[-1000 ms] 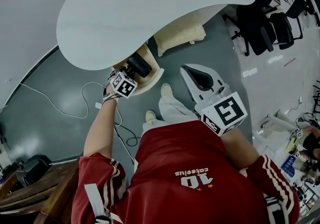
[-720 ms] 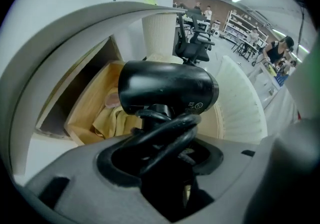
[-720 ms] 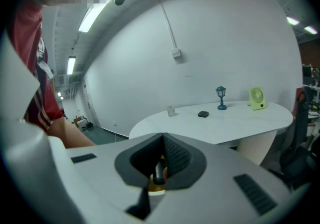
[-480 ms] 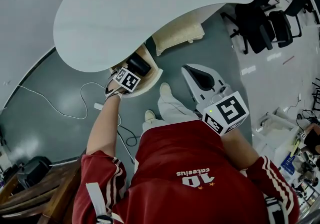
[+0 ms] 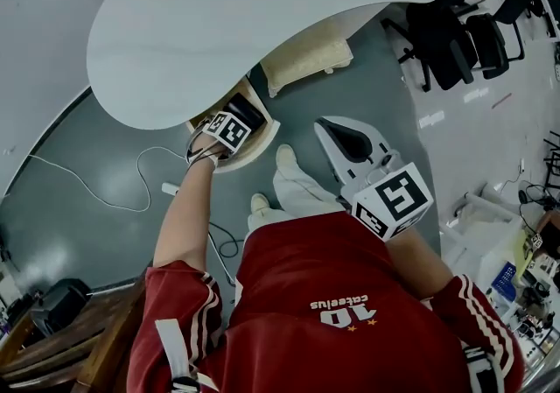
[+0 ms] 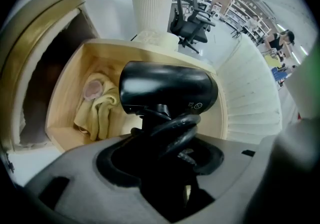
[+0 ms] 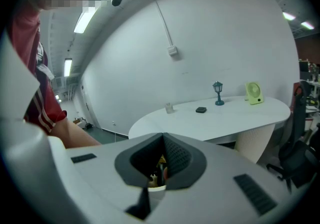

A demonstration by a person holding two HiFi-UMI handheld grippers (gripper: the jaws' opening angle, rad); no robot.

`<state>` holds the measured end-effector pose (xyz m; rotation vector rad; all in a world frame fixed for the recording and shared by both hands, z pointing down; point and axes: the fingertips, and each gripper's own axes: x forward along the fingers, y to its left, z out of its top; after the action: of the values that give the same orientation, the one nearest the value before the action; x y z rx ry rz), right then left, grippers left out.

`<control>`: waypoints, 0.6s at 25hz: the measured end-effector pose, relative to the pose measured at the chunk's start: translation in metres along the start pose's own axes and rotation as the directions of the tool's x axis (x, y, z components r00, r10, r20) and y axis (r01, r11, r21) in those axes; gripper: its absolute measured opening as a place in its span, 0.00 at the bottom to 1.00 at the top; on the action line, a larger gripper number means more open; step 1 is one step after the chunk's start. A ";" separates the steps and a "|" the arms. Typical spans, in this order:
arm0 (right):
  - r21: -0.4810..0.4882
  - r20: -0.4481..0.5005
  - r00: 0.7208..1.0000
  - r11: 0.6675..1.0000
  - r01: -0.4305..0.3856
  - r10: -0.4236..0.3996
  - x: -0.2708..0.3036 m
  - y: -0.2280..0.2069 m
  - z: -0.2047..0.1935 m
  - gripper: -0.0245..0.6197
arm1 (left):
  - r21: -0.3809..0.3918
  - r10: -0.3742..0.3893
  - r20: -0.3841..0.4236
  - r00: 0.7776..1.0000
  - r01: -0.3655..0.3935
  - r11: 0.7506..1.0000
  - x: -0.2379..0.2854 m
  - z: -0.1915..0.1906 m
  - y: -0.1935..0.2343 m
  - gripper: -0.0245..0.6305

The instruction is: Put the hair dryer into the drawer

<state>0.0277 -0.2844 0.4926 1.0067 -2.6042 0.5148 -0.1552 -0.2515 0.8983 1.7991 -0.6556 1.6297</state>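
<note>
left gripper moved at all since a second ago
Yes. The left gripper, holding the hair dryer, has shifted from the rim further in over the drawer, toward the table.

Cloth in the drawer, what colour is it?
Pale yellow; the cloth shows best in the left gripper view.

Curved white table (image 5: 262, 32); grey floor (image 5: 79, 234)
</note>
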 end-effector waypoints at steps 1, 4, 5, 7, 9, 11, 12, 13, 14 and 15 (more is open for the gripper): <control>-0.001 0.000 1.000 1.000 0.000 0.000 -0.001 0.000 0.000 0.05 | -0.011 0.001 -0.007 1.000 -0.001 1.000 0.003 -0.001 0.001 0.43; -0.006 0.000 1.000 1.000 0.006 -0.006 -0.007 -0.001 0.000 0.05 | -0.050 0.011 -0.016 1.000 -0.011 0.999 0.008 -0.005 0.004 0.43; -0.006 -0.002 1.000 1.000 0.010 -0.010 -0.008 -0.002 -0.001 0.05 | -0.068 0.011 -0.012 1.000 -0.011 0.998 0.009 -0.005 0.005 0.43; 0.006 -0.006 1.000 1.000 0.015 -0.015 -0.009 -0.003 -0.004 0.05 | -0.121 0.002 0.000 1.000 -0.002 0.993 0.010 -0.004 0.008 0.43; 0.022 -0.007 1.000 1.000 0.019 -0.019 -0.010 -0.005 -0.006 0.05 | -0.187 -0.010 0.014 1.000 0.013 0.982 0.012 -0.002 0.011 0.43; 0.027 -0.007 1.000 0.999 0.024 -0.024 -0.012 -0.006 -0.006 0.05 | -0.242 -0.016 0.019 1.000 0.020 0.970 0.015 -0.003 0.014 0.43; 0.027 -0.008 1.000 0.999 0.026 -0.026 -0.012 -0.006 -0.007 0.05 | -0.260 -0.013 0.020 1.000 0.018 0.966 0.017 -0.003 0.016 0.44; 0.026 -0.008 1.000 0.999 0.029 -0.028 -0.013 -0.007 -0.007 0.05 | -0.274 -0.007 0.026 1.000 0.014 0.962 0.019 -0.002 0.019 0.44; 0.025 -0.009 0.999 0.999 0.031 -0.031 -0.013 -0.008 -0.007 0.05 | -0.287 0.002 0.035 0.999 0.008 0.958 0.020 0.000 0.021 0.44; 0.026 -0.010 0.999 0.999 0.033 -0.033 -0.014 -0.009 -0.008 0.05 | -0.298 0.012 0.048 0.999 0.003 0.955 0.020 0.002 0.024 0.46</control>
<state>0.0450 -0.2793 0.4962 1.0515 -2.5744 0.5450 -0.1685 -0.2688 0.9205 1.6213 -0.8784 1.4064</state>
